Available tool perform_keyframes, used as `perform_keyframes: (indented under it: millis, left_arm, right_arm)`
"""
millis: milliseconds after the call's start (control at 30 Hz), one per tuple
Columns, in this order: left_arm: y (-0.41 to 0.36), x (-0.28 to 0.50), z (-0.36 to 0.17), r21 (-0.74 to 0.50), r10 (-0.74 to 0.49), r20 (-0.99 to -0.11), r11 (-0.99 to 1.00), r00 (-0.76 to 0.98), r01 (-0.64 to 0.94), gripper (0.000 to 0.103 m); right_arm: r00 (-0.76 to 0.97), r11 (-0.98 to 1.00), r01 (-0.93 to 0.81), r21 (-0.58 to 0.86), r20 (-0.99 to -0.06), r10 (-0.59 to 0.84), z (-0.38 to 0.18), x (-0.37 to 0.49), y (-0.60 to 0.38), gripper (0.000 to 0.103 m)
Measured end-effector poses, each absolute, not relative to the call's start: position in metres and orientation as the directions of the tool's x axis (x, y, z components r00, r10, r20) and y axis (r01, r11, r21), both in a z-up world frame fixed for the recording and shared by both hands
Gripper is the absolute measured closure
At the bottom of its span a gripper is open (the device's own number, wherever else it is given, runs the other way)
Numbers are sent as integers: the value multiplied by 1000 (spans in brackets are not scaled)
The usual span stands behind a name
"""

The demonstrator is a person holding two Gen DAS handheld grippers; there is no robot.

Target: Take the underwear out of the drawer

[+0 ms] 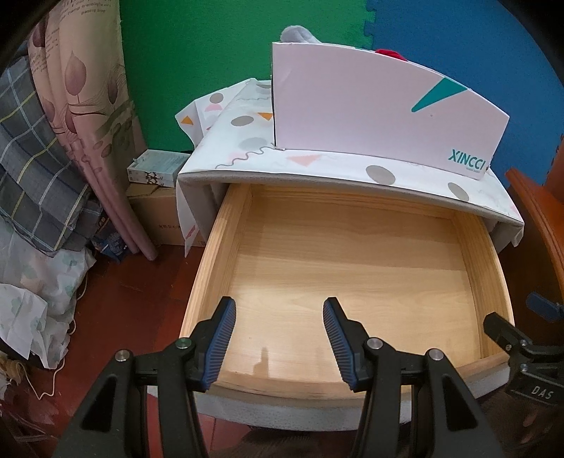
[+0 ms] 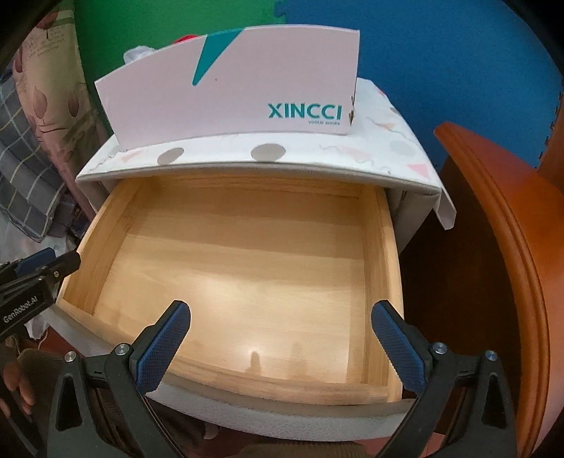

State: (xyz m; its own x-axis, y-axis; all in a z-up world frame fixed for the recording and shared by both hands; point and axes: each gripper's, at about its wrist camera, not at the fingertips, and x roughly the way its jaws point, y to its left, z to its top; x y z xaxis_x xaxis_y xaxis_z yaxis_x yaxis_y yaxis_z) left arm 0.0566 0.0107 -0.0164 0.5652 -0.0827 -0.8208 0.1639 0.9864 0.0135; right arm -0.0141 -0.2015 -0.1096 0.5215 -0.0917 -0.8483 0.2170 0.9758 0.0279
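The wooden drawer (image 1: 476,246) (image 2: 379,239) stands pulled out of a small cabinet, and its bare floor shows no underwear. On the cabinet top stands a white XINCCI shoe box (image 1: 370,105) (image 2: 239,88); grey cloth (image 1: 298,33) and something red (image 1: 389,53) poke over its rim. My left gripper (image 1: 278,334) hovers over the drawer's front left part, jaws apart, nothing between them. Over the front right part my right gripper (image 2: 282,338) hangs open and empty. Each gripper shows at the edge of the other's view.
A patterned cloth (image 1: 243,141) covers the cabinet top. Curtains and a checked blanket (image 1: 38,169) hang at the left, with cardboard boxes (image 1: 155,211) on the red floor. An orange-brown wooden furniture edge (image 2: 511,246) stands close on the right. Green and blue foam wall behind.
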Motion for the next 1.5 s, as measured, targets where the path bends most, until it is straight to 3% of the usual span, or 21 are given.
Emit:
perform_keyframes:
  millis: [767,1500]
  left_arm:
    - [-16,45,-16,103,-61,-809,964,584,244,50]
    - [-15,46,-15,97,-63,-811,966,582,240,50]
  right_arm:
    - [505,983,184,8,-859,-88,-113,-11,-190,1]
    - [493,985,175,-4,-865,-91,-114,-9,-187,1]
